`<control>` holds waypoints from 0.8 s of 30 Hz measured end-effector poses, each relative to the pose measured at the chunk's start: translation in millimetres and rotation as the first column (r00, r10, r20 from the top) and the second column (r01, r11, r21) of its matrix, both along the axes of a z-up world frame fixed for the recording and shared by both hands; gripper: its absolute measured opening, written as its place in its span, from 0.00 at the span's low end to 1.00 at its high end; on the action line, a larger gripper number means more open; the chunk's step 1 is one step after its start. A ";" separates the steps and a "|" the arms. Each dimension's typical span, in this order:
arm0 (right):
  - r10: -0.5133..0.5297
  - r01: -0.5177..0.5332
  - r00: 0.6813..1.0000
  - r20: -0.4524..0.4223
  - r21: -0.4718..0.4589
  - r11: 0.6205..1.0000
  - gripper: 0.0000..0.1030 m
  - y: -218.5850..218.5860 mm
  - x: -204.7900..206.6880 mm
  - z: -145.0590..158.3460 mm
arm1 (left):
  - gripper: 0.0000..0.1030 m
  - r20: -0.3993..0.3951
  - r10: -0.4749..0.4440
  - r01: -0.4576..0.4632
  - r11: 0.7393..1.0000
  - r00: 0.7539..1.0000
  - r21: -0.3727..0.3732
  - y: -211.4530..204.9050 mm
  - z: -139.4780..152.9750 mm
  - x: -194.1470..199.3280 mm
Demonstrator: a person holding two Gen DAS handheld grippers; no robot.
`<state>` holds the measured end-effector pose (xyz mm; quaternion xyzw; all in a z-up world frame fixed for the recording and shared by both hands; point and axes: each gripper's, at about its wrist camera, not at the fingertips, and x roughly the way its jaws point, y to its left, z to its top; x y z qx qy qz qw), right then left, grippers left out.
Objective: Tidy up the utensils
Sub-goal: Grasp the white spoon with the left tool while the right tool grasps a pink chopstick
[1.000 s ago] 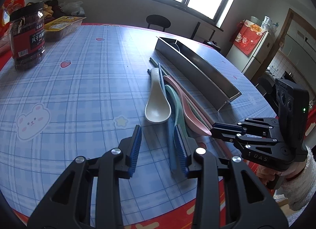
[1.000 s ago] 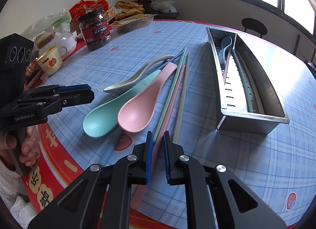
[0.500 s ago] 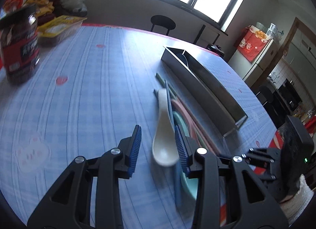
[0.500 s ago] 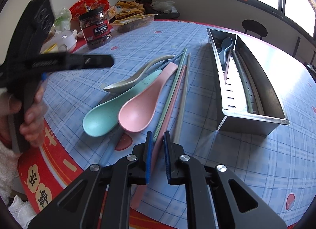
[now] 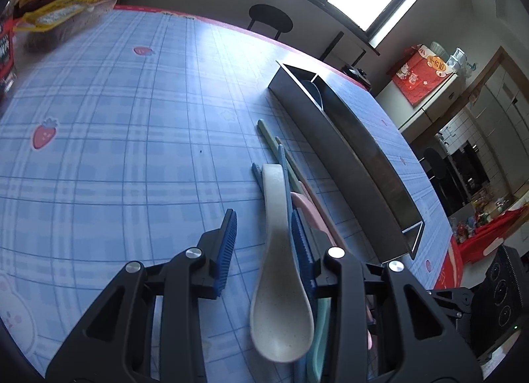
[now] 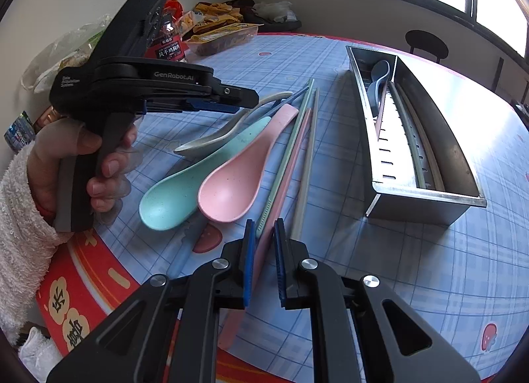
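Left wrist view, cream spoon between open left gripper fingers

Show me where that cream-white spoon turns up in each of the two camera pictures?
Left wrist view: the cream-white spoon lies low centre, between the open left tongs.
Right wrist view: it lies left of centre, under the left tongs, beside the teal spoon.
Shared landmark: the steel utensil tray.
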<state>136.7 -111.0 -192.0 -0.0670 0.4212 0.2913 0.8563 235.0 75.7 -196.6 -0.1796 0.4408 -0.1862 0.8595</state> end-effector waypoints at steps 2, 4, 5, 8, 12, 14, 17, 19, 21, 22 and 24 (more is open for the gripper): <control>-0.001 0.001 1.000 -0.002 0.003 1.000 0.12 -0.2 -0.5 -0.4 | 0.32 -0.007 -0.015 0.015 1.000 1.000 -0.024 0.6 -2.1 1.1; -0.001 0.001 1.000 -0.001 0.002 1.000 0.12 0.0 -0.7 -0.7 | 0.23 -0.020 -0.031 0.030 0.998 0.999 -0.049 0.4 -5.1 1.7; -0.001 0.001 1.000 0.001 -0.001 1.000 0.12 0.5 -0.7 -0.6 | 0.21 -0.025 -0.046 0.045 0.997 0.999 -0.061 -1.1 -6.5 1.2; -0.001 0.001 1.000 0.003 -0.006 1.000 0.12 1.6 -0.8 -0.5 | 0.18 -0.005 -0.054 0.054 0.998 0.999 -0.035 -7.3 -4.3 -5.5; -0.002 0.002 1.000 0.008 -0.014 1.000 0.12 2.4 -1.5 -0.4 | 0.18 0.012 -0.054 0.054 0.998 0.998 -0.010 -10.8 -1.4 -10.1; -0.002 0.002 1.000 0.017 -0.027 1.000 0.12 4.5 -2.3 -0.3 | 0.18 0.023 -0.050 0.050 0.999 0.998 0.011 -12.7 1.0 -12.3; -0.002 0.003 0.999 0.033 -0.053 0.999 0.12 9.1 -5.0 -0.3 | 0.17 0.040 -0.043 0.042 0.998 0.998 0.037 -17.4 4.3 -15.5; -0.001 0.003 0.999 0.040 -0.065 0.998 0.12 10.7 -5.4 -0.2 | 0.16 0.058 -0.031 0.028 0.998 0.998 0.054 -18.8 7.0 -17.3; -0.002 0.005 0.999 0.041 -0.067 0.998 0.12 11.6 -6.1 -0.2 | 0.10 0.082 -0.024 0.018 0.997 0.996 0.074 -18.7 11.0 -21.0; -0.003 0.006 0.999 0.042 -0.069 0.998 0.12 12.0 -6.5 -0.3 | 0.10 0.087 -0.026 0.019 0.996 0.996 0.084 -18.6 11.6 -22.5; -0.004 0.008 0.999 0.048 -0.079 0.997 0.12 14.1 -6.9 0.0 | 0.10 0.097 -0.041 0.031 0.995 0.994 0.099 -20.3 13.2 -24.1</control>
